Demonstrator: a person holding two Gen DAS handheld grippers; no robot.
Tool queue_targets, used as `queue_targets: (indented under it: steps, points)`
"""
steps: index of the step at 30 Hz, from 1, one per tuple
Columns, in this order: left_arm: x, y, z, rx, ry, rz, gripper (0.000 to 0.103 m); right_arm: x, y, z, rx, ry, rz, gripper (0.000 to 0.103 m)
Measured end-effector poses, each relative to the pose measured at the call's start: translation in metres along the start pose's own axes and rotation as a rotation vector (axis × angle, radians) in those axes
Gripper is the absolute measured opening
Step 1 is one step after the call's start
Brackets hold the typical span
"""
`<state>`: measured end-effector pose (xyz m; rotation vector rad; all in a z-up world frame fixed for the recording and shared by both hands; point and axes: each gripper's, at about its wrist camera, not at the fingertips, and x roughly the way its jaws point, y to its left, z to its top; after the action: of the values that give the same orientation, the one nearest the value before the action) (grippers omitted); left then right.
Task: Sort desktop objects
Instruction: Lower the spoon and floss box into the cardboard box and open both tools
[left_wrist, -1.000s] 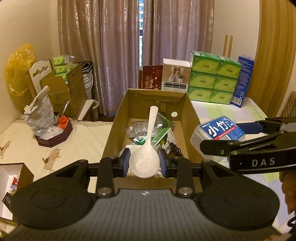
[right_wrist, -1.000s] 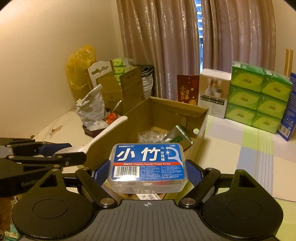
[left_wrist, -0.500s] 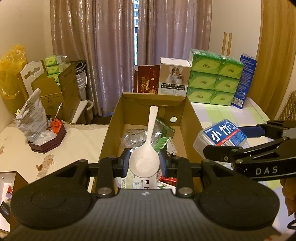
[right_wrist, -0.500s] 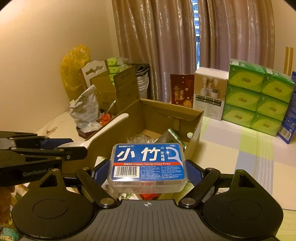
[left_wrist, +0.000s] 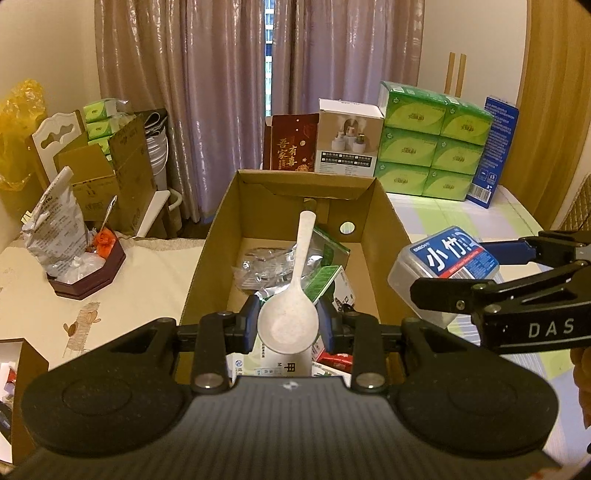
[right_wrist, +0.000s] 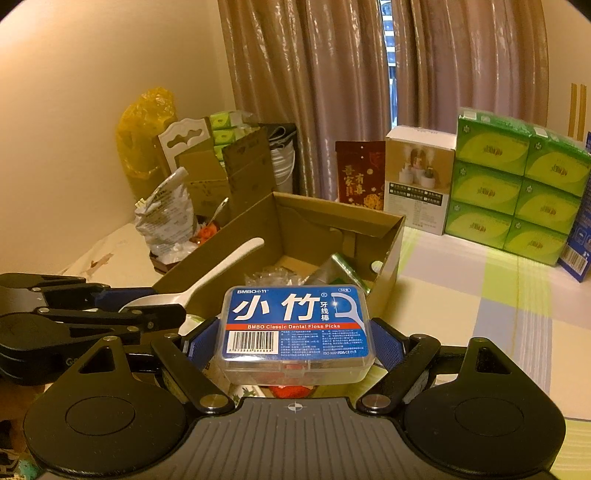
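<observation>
1. Cardboard box (left_wrist: 207, 258): open-topped, centre of the table, already part filled with packets and small cartons. Stiff walls, light; it looks to be the collecting bin for the sorting.

2. Stack of green tissue packs (left_wrist: 432, 155): far right, behind the box, well apart from both tongs.

3. Left gripper (left_wrist: 288, 325): near centre, over the near end of the box. Jaws drawn close together, clamped on the bowl of the spoon.

4. Right gripper (right_wrist: 295, 343): near right, beside the box's right wall. Jaws stand wide but pressed on the two short ends of the floss pick case.

5. Floss pick case (right_wrist: 295, 328): clear plastic, blue label up, held level above the table by the near right corner of the box. Judged light, rigid, smooth-sided and apt to slip; the end-to-end hold suits it.

6. Spoon (left_wrist: 291, 317): white plastic, handle pointing away over the box interior. Judged light, stiff, not fragile; gripped across the rounded bowl it could pivot, so a hold on the handle would be steadier.
</observation>
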<state>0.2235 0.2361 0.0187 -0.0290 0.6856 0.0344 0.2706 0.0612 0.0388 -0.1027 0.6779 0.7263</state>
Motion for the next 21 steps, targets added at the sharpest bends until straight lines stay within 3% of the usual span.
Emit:
queue_targets:
  steps: [19, 21]
  points:
    - [0.003, 0.017, -0.007, -0.047, -0.007, 0.025, 0.029, 0.009, 0.004, 0.003, 0.000, 0.004, 0.009, 0.083]
    - [0.002, 0.019, -0.009, -0.053, -0.005, 0.028, 0.033, 0.010, 0.004, 0.003, 0.000, 0.005, 0.013, 0.083]
